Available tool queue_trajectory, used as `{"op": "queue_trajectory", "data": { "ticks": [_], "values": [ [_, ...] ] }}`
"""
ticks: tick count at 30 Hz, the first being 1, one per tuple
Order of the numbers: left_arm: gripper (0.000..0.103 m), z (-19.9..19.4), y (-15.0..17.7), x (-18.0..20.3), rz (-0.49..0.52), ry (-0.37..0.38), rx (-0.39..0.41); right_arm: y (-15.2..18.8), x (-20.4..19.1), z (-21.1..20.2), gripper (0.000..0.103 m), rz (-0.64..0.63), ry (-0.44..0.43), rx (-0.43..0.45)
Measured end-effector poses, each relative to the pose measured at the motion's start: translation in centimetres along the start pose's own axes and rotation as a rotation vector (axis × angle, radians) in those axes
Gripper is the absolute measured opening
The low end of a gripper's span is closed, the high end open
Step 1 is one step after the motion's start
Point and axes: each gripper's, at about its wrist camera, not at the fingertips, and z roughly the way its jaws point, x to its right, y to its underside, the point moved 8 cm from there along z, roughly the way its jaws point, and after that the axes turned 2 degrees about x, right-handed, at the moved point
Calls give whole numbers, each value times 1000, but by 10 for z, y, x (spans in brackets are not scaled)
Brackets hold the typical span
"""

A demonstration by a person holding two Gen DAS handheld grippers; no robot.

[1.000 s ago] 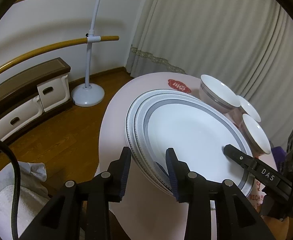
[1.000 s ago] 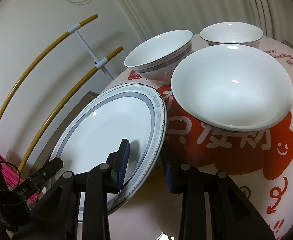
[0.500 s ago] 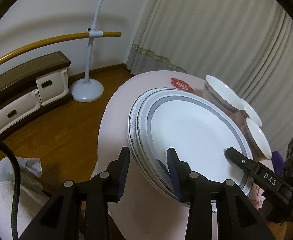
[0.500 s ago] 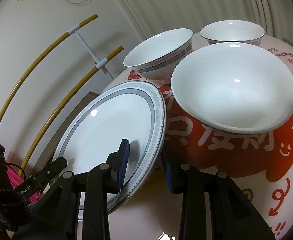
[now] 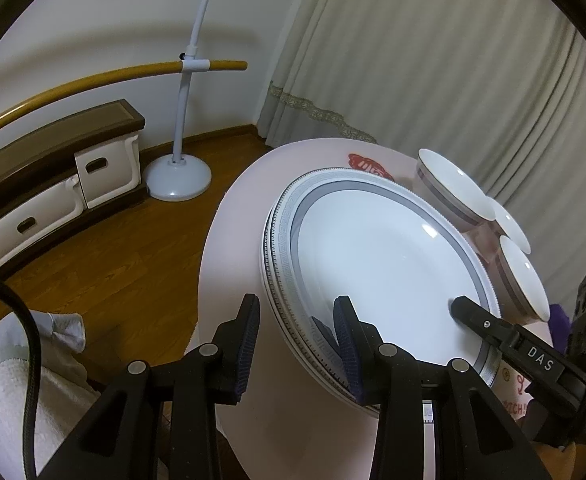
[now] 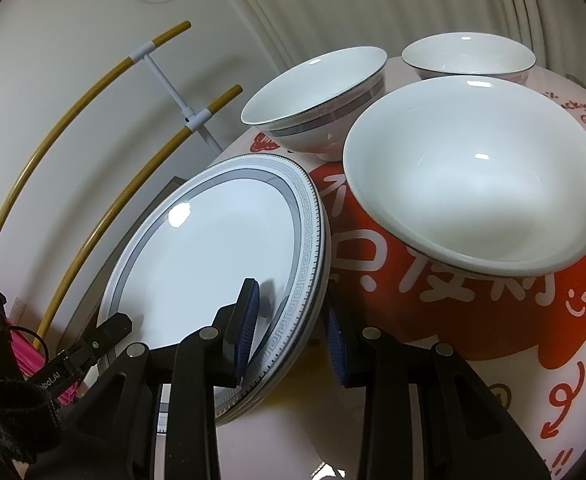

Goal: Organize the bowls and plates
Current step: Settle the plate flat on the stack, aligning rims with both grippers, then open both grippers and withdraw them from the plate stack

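Plates (image 5: 377, 264) sit stacked on the table (image 5: 237, 248), pinched at opposite rims by left gripper (image 5: 297, 340) and right gripper (image 6: 289, 320), apparently being seated; releasing evenly comes next, then the bowls (image 6: 477, 184).

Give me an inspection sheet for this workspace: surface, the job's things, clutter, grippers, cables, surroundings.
Surface: round table, pale cover with red cartoon print.
Job's things: stack of plates, patterned grey rims, held tilted; three white bowls standing separately beside it.
Clutter: nothing seen on the table.
Grippers: left gripper and right gripper each straddle the stack's rim on opposite sides; whether the pads press is unclear.
Cables: black cable at the left gripper.
Surroundings: curtain, wooden floor, white stand with yellow rails, low drawer unit.
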Motion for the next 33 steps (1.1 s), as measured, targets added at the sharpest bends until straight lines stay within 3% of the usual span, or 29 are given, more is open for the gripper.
{"op": "queue_trajectory", "data": {
  "ticks": [8,11,16,21,23,33],
  "values": [
    [36,2,-3,1,8,-24,-3,5,1,-4,35,-16,24,7],
    [46,0,0,5,11,-30,-13,8,-2,-7,35,-20,28,5],
    [53,-11,7,15,33,-31,-9,8,-4,-19,39,-34,42,13],
    [65,-36,9,26,60,-31,40,9,-11,-41,53,-53,44,39],
    [69,-51,10,32,79,-32,73,10,-14,-52,64,-59,36,52],
    [83,-117,30,77,174,-11,195,5,-15,-127,79,-69,28,172]
  ]
}}
